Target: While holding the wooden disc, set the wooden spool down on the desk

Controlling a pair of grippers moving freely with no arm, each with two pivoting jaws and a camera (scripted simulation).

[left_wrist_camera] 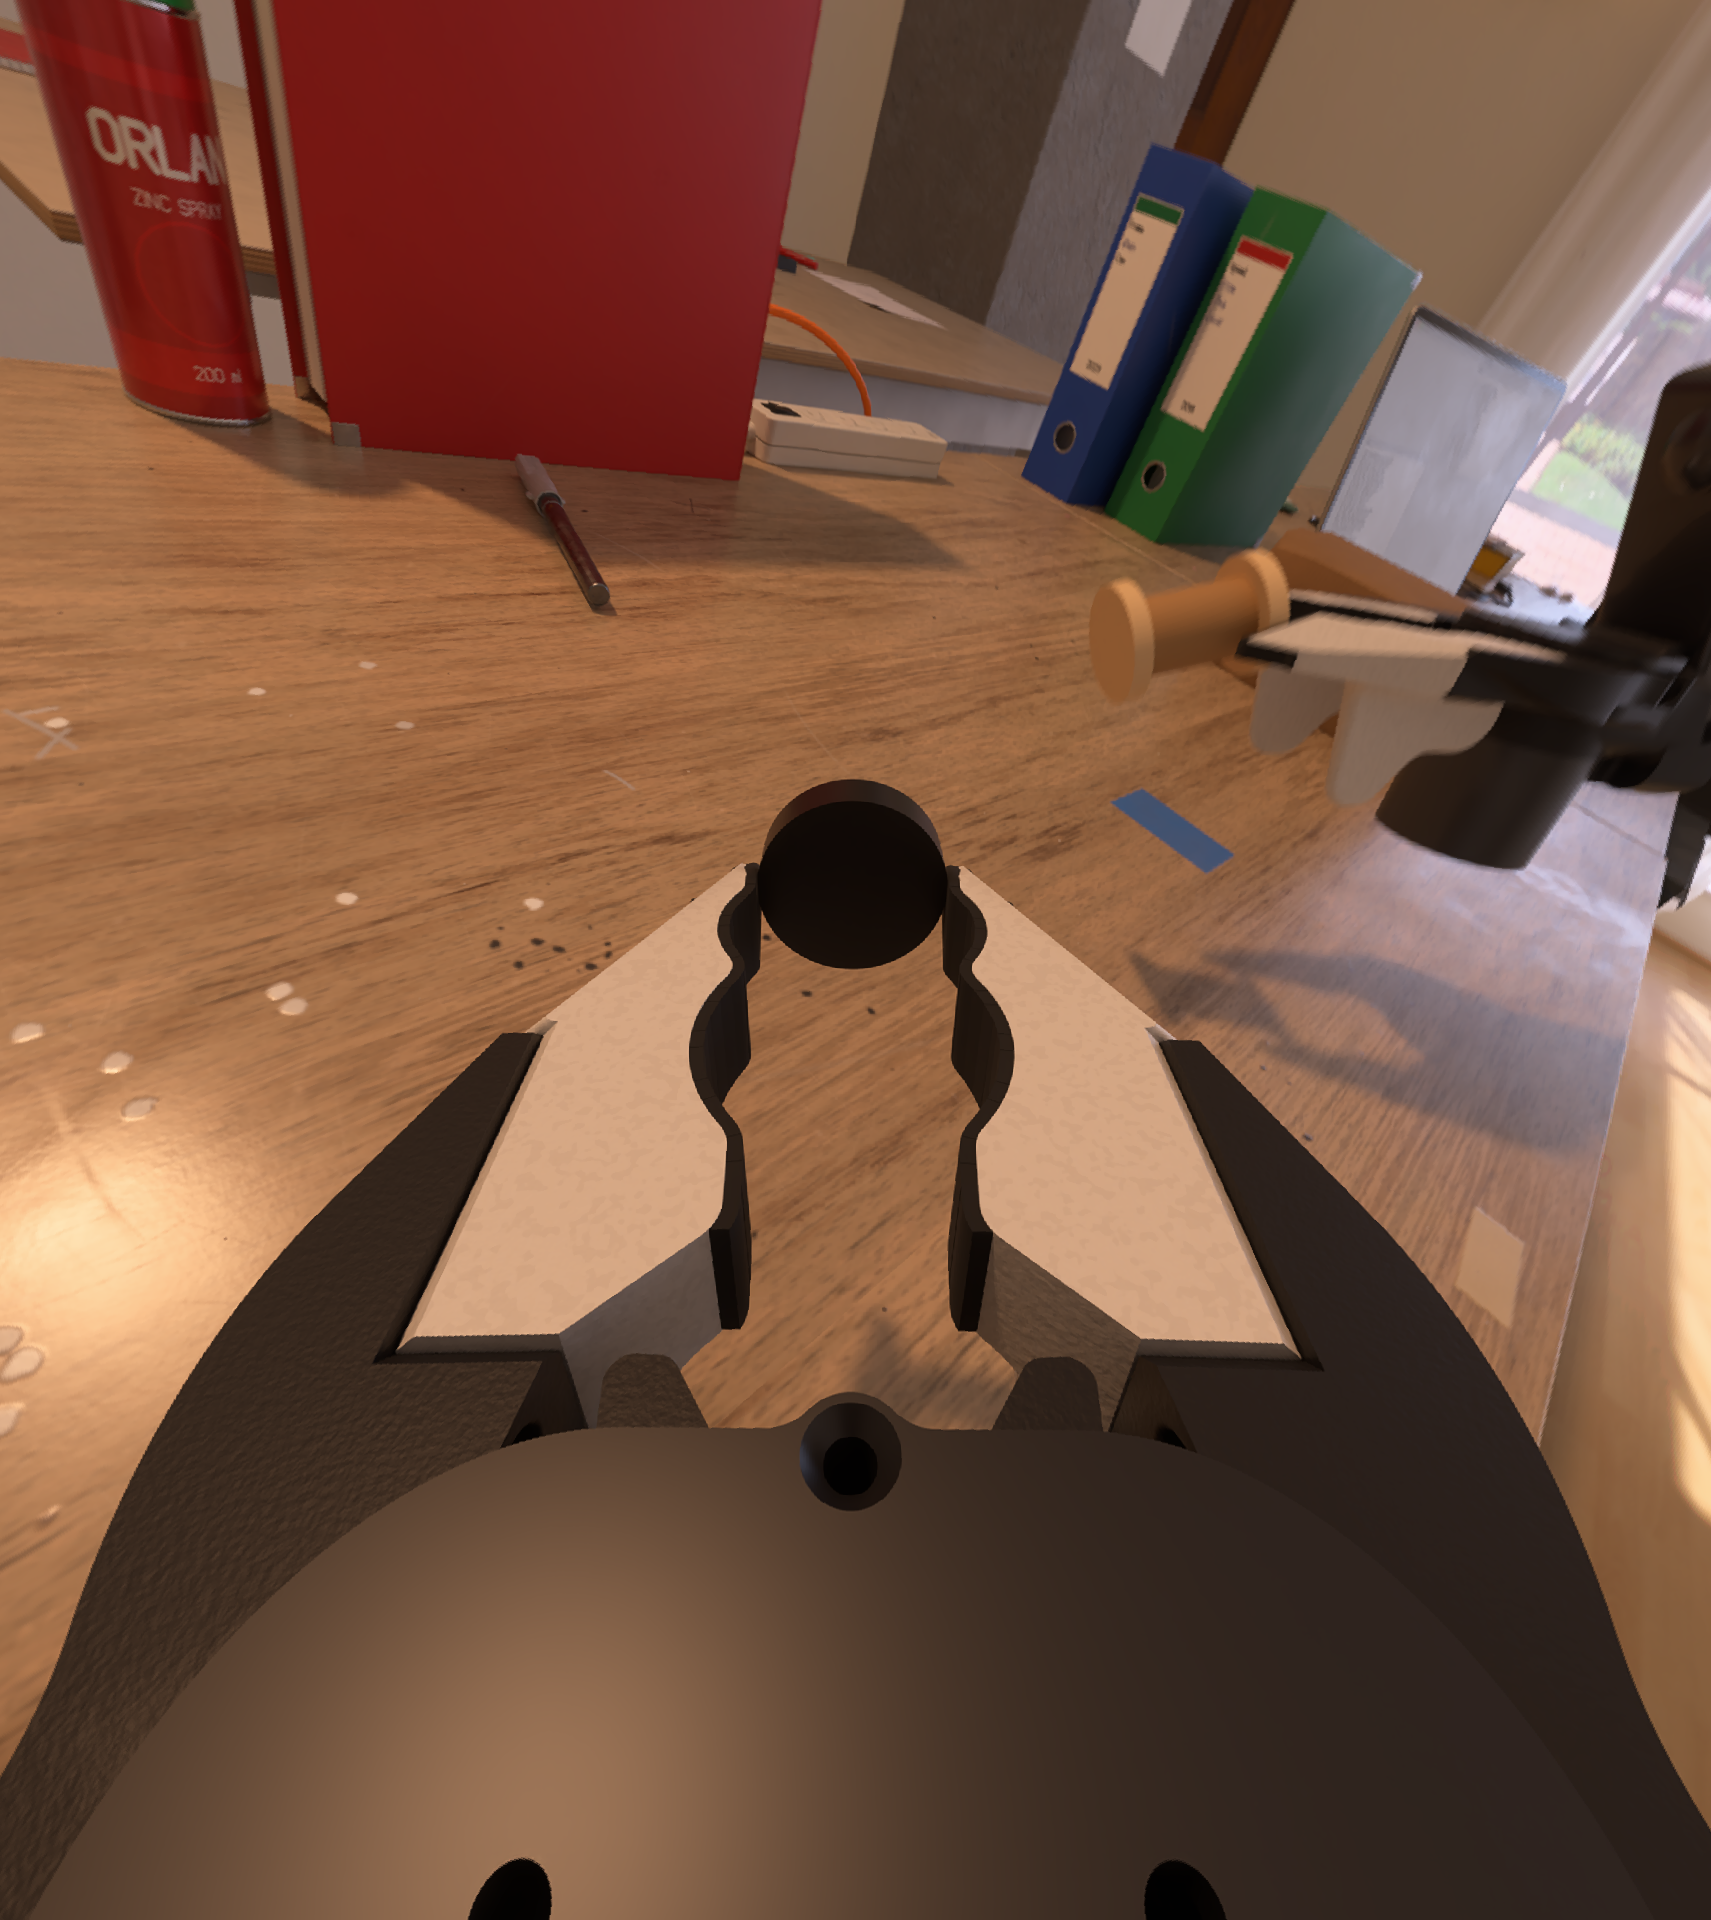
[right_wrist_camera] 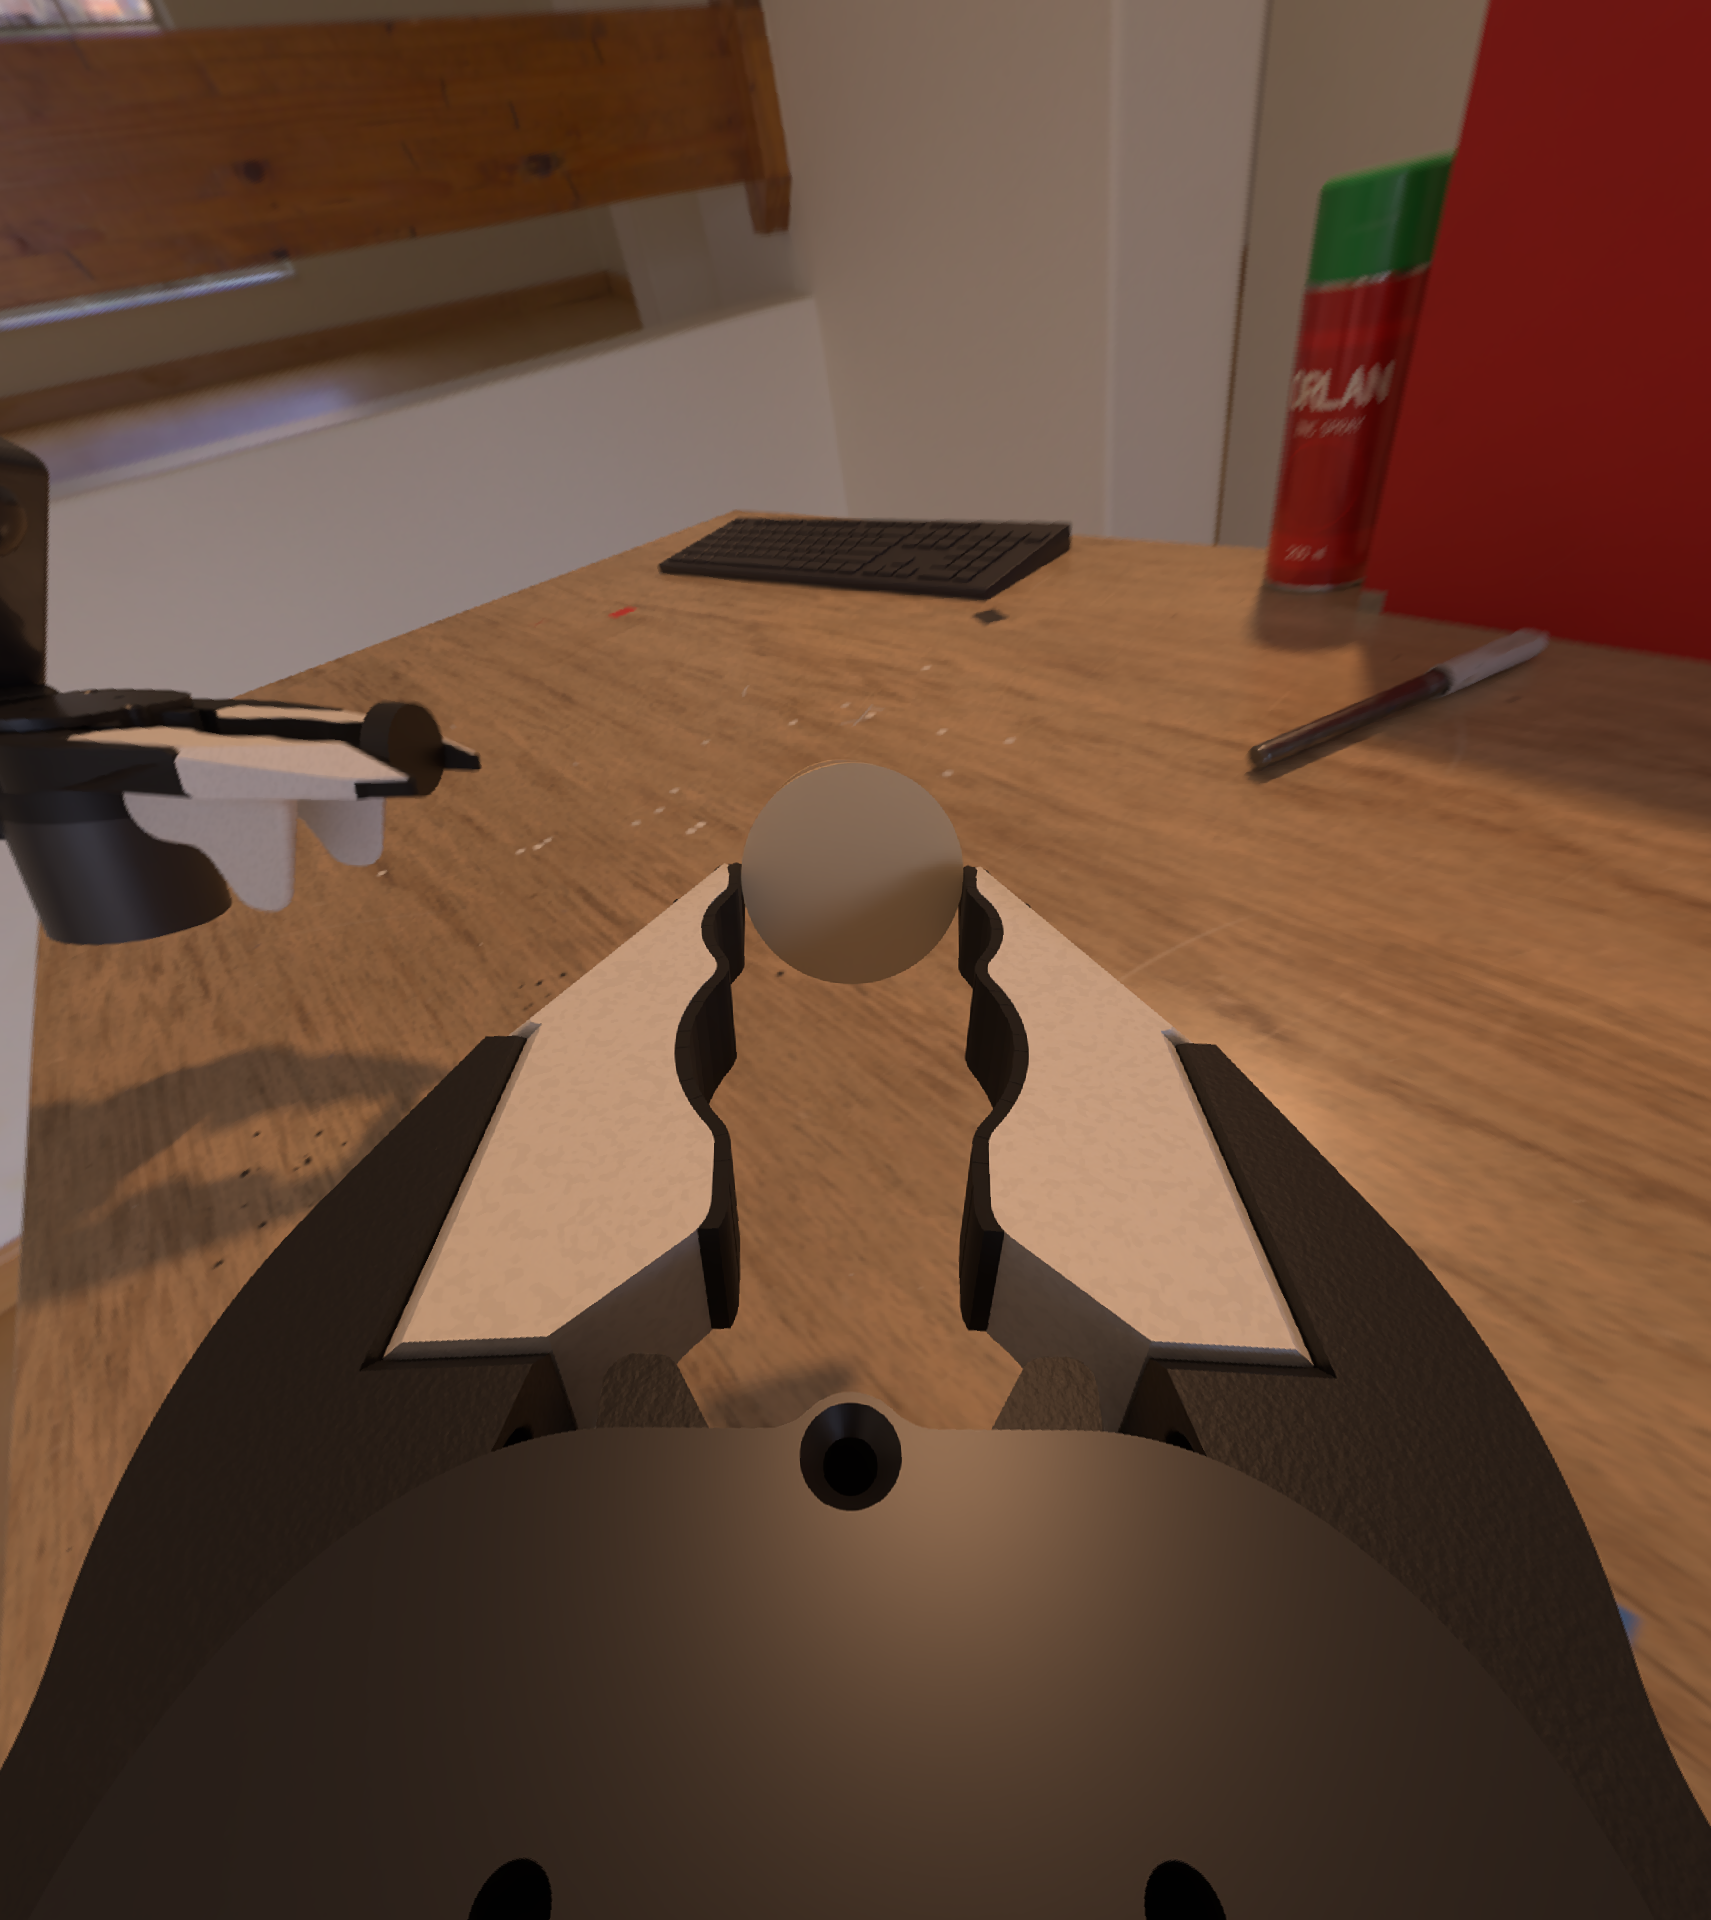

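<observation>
Hovering above the desk (left_wrist_camera: 207, 727), both grippers have their loads in the air, so nothing is set down yet. The left gripper (left_wrist_camera: 851, 883) is clamped narrowly on the dark disc (left_wrist_camera: 849, 878), centre of its frame; that hold looks secure and only needs keeping. The right gripper (right_wrist_camera: 851, 883) pinches the pale spool (right_wrist_camera: 851, 873) by one end at its fingertips. In the left view the spool (left_wrist_camera: 1183, 623) sticks out sideways at middle right, clear of the wood with a shadow beneath. Lowering it, letting go and backing off all remain, by my reckoning. A pen (left_wrist_camera: 565, 535) and red can (left_wrist_camera: 155, 208) sit well apart, upper left.
</observation>
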